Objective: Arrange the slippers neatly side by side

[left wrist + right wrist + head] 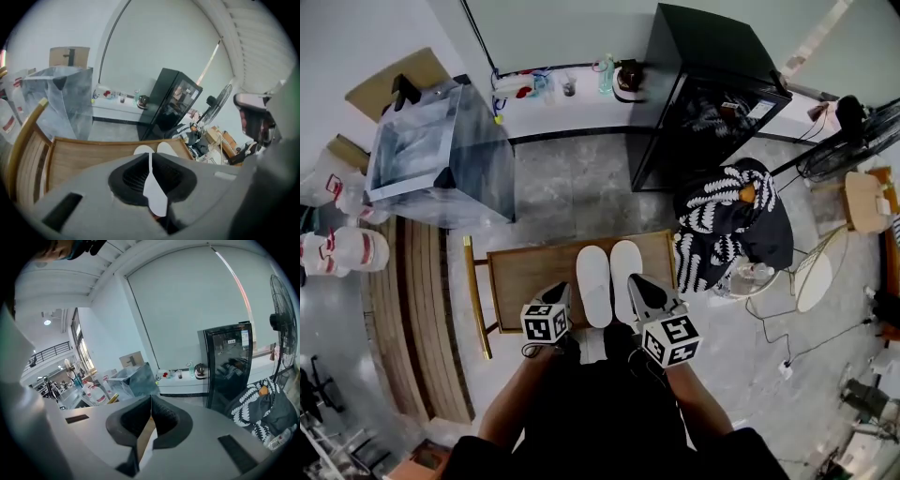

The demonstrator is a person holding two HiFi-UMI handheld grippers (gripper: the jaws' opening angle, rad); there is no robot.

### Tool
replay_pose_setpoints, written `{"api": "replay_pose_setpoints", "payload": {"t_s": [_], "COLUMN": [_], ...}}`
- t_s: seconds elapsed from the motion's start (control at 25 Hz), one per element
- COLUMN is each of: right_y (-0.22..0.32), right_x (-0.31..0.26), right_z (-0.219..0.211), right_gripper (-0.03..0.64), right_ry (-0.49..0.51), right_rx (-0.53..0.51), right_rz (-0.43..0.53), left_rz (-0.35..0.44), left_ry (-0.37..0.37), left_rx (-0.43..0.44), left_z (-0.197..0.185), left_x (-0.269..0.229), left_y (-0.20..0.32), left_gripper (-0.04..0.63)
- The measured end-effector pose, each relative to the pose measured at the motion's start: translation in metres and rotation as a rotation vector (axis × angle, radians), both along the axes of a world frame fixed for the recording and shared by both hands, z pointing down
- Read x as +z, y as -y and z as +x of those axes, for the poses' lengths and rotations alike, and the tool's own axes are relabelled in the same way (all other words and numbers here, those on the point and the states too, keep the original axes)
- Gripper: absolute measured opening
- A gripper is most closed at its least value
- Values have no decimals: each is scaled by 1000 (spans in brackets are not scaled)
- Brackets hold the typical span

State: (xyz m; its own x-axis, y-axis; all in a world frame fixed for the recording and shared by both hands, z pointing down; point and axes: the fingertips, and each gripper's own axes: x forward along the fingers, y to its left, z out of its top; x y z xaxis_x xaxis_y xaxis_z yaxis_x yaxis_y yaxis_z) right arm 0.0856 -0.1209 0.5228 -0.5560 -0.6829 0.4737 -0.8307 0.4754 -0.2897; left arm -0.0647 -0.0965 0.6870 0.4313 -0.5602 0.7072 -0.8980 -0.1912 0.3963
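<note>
While shut and empty, left gripper (563, 292) and right gripper (635, 282) beside the slippers (611, 277).

Grey left tongs (565, 292), right tongs (635, 283), black-white marker cubes (546, 322)

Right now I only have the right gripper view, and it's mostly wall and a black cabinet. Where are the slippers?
Observer: The left slipper and the right slipper lie close side by side on the wooden table.
Operator: Is my right gripper over one?
Observer: In the head view the right gripper overlaps the right slipper's near end. I cannot tell whether it touches.
Operator: And the left gripper?
Observer: The left gripper is just left of the left slipper, with its jaws together and nothing held.
</note>
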Motion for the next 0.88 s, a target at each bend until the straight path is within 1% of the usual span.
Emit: {"api": "replay_pose_setpoints", "payload": {"t_s": [0.2, 0.32, 0.52, 0.68, 0.8, 0.88], "right_y": [-10, -14, -20, -27, -30, -32], "right_x": [-18, -32, -57, -69, -71, -69], "right_z": [-23, -35, -52, -62, -65, -69], "right_gripper": [14, 14, 14, 14, 14, 14], "right_ry": [15, 33, 67, 83, 84, 84], "right_rx": [7, 19, 27, 20, 21, 19], "right_rz": [37, 64, 110, 131, 134, 128], "left_rz": [197, 315, 511, 633, 730, 750], "left_ry": [2, 28, 54, 40, 61, 83], "left_rx": [-46, -55, -44, -70, -91, -95], "left_z": [-33, -48, -55, -57, -59, -62], "left_x": [-78, -126, -201, -252, -274, -274], "left_y": [15, 19, 16, 3, -5, -7], "left_gripper": [18, 17, 17, 17, 17, 17]}}
